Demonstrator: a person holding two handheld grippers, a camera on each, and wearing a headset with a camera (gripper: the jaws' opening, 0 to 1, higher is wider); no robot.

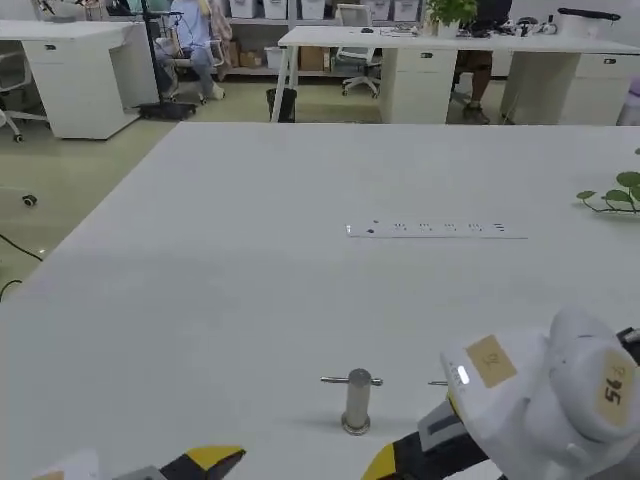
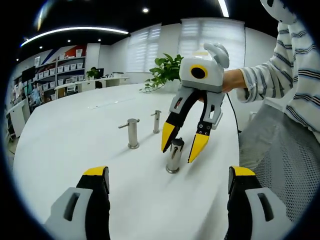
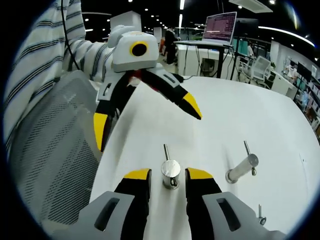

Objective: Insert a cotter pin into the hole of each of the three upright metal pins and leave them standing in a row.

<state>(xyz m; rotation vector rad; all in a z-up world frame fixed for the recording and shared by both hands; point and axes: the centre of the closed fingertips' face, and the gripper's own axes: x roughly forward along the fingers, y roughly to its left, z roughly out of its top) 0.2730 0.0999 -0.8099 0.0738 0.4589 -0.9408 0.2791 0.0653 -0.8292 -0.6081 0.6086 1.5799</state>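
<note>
Table [image 1: 250, 270] lies open around three upright pins [image 2: 132, 133] standing apart.

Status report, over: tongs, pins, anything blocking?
Left tongs wide open, hovering. Right tongs open, straddling nearest metal pin, small gaps each side. Nothing blocking.

Three pins [image 2: 132, 133] stand on the table [image 2: 75, 145] (right claw [image 2: 179, 153] straddles one).

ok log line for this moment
right gripper: open, straddling near pin | left gripper: open, holding nothing | middle pin, far pin: upright
</note>
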